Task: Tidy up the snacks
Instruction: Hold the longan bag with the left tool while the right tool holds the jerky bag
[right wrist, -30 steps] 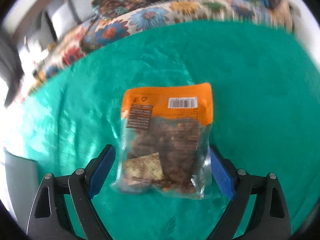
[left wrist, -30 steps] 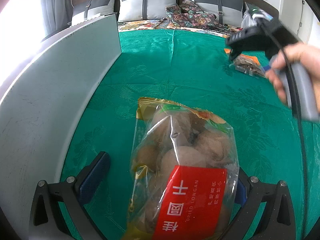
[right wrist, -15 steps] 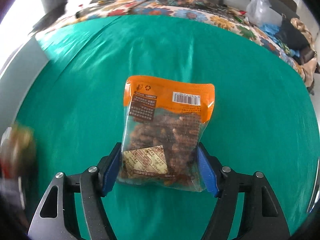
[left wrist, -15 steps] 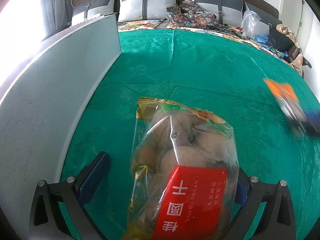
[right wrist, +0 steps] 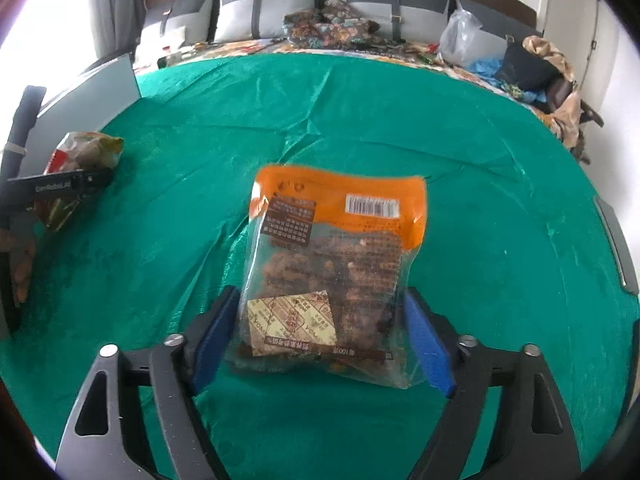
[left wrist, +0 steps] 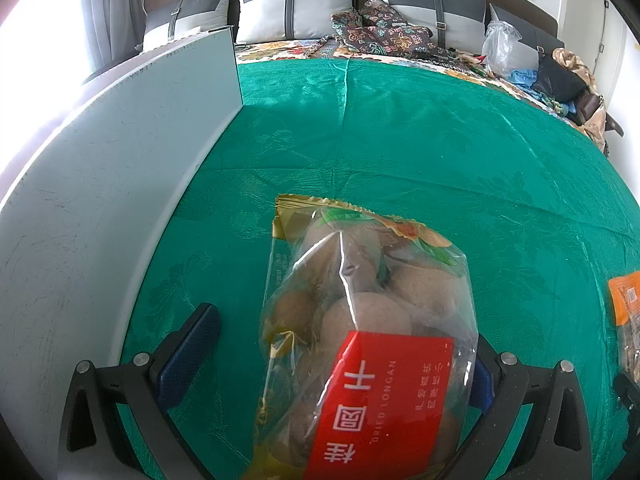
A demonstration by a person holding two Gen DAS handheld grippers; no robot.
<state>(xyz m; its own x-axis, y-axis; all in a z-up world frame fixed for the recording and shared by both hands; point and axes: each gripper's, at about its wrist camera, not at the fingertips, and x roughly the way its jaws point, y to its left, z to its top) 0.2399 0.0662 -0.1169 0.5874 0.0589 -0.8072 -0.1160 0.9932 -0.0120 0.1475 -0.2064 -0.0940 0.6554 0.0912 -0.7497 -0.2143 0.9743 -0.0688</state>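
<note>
A clear bag of dried longan (left wrist: 368, 344) with a red label lies between the wide-open jaws of my left gripper (left wrist: 336, 352); its right side rests against the right pad, the left pad (left wrist: 188, 348) stands apart from it. The same bag shows at the left of the right wrist view (right wrist: 76, 160). My right gripper (right wrist: 320, 340) is shut on an orange-topped bag of brown snacks (right wrist: 332, 264), holding it by its lower sides above the green cloth. That bag's edge shows at the far right of the left wrist view (left wrist: 624, 312).
A green cloth (left wrist: 420, 152) covers the bed. A grey board (left wrist: 100, 184) stands upright along the left side. Pillows (right wrist: 272, 12), a patterned blanket, a plastic bag (right wrist: 460, 36) and clothes lie at the far end.
My right gripper closed on the orange snack bag, lifted it and swung from the far right toward the front, beside the left gripper. The left gripper and longan bag stayed still.
</note>
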